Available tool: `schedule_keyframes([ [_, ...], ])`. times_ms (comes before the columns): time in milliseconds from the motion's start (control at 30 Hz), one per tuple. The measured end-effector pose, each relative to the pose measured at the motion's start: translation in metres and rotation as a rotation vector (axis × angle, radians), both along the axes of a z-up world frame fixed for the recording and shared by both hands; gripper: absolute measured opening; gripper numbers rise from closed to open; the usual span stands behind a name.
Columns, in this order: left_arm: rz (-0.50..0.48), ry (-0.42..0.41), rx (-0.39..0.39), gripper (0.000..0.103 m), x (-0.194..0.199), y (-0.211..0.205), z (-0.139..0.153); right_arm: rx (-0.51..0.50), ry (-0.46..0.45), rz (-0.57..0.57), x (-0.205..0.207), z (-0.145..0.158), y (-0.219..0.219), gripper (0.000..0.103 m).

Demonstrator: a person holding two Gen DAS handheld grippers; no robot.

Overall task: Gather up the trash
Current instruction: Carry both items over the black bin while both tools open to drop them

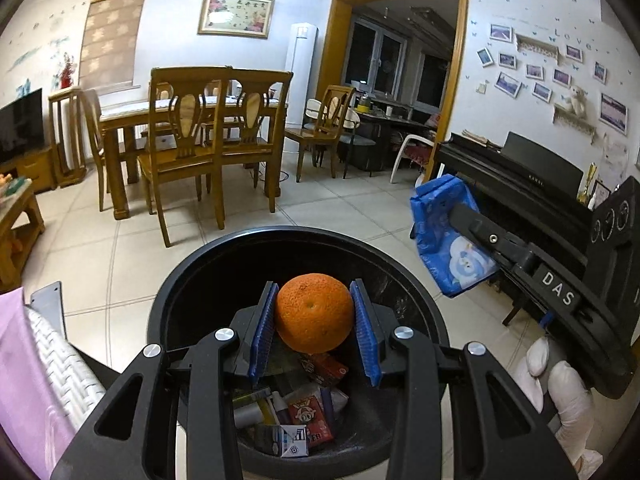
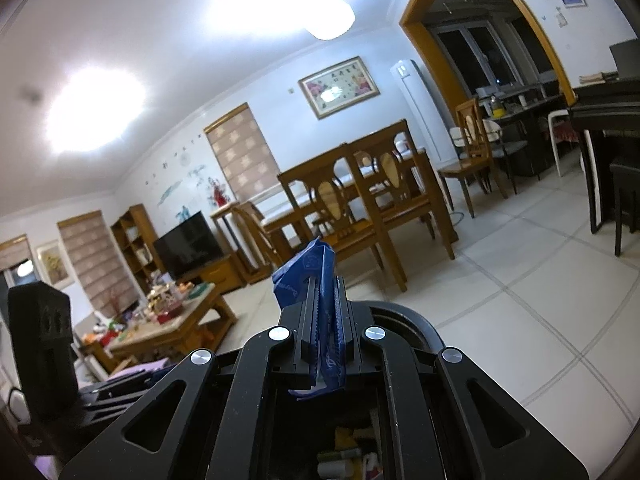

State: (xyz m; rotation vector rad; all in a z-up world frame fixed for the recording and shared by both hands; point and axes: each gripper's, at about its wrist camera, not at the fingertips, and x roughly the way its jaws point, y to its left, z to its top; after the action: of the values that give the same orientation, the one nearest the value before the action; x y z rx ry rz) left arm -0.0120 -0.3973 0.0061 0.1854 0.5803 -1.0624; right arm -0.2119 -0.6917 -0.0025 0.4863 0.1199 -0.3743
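Note:
My left gripper is shut on an orange and holds it over the open black trash bin. Inside the bin lie several pieces of trash: cartons, wrappers and small boxes. My right gripper is shut on a blue plastic wrapper, held above the bin's rim. In the left wrist view the right gripper shows at the right with the blue wrapper in its jaws, just beyond the bin's right edge.
A wooden dining table with chairs stands across the tiled floor. A black piano is at the right. A cluttered coffee table and a TV are at the left. A white woven seat is next to the bin.

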Motion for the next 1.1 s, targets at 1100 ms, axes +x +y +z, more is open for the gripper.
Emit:
schedule_keyframes([
  [1100,-0.029,-0.019,0.049,0.038,-0.007,-0.015,-0.018,0.029,0.091,0.081,0.075,-0.023,0.016,0.008],
])
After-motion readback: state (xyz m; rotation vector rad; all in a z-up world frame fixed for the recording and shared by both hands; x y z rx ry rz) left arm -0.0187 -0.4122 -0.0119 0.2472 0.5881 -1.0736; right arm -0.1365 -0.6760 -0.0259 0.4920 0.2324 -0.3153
